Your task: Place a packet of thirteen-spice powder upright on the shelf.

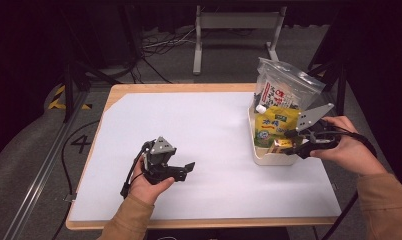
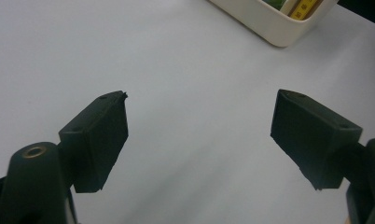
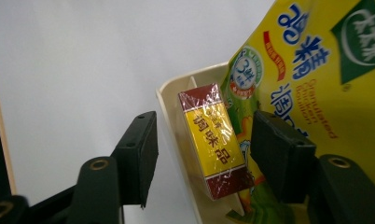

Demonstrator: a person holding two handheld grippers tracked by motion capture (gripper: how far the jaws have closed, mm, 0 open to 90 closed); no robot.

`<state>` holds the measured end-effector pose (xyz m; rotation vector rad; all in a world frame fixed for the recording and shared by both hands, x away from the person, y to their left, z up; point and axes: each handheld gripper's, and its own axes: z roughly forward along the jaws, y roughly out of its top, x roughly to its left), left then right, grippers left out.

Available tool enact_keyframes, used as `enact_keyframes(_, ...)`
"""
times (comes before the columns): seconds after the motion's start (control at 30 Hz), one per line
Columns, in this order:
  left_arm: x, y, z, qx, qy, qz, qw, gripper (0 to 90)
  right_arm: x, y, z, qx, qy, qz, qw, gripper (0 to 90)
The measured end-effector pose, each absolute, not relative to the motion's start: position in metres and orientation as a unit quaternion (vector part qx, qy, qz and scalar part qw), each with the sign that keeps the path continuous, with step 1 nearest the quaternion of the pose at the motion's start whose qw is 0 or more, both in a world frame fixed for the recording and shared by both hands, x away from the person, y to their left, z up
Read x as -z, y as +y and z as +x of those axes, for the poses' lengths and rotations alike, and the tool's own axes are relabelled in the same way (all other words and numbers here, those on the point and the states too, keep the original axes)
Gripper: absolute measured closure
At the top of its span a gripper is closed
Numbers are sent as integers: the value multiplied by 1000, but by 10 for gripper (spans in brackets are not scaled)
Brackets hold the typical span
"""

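Note:
A small yellow and dark red box (image 3: 213,144) wrapped in film stands in a cream bin (image 3: 172,93) at the right of the table. My right gripper (image 3: 204,123) straddles it: one jaw is outside the bin wall, the other is against a yellow pouch (image 3: 307,70). Neither pad presses the box. In the high view the right gripper (image 1: 289,142) hovers at the bin's (image 1: 276,159) near end over the box (image 1: 280,145). My left gripper (image 1: 186,169) rests low over the white mat (image 1: 199,130), open and holding nothing. Its jaws (image 2: 199,107) stand wide apart.
Behind the yellow pouch (image 1: 276,122), a clear zip bag (image 1: 284,87) with a white printed packet stands in the bin's far end. The bin corner (image 2: 265,23) lies ahead of the left gripper. The mat covers a wooden table; metal frames stand beyond it.

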<state>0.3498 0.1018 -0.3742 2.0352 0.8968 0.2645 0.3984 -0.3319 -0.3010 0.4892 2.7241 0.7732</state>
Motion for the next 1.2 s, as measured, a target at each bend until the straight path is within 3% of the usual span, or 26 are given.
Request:
enact_keyframes(0.23, 370, 112, 345, -118, 358, 812, 445, 191, 294, -344, 381, -317, 912, 206, 159, 313)
enact_keyframes(0.67, 364, 147, 336, -136, 369, 800, 453, 188, 292, -369, 352, -370, 872, 253, 197, 284)
enact_keyframes(1.0, 367, 169, 329, -145, 381, 783, 470, 187, 316, -390, 341, -403, 837, 305, 212, 275)
enact_keyframes(1.2, 371, 180, 327, -153, 395, 770, 477, 187, 336, -397, 337, -440, 800, 346, 216, 218)
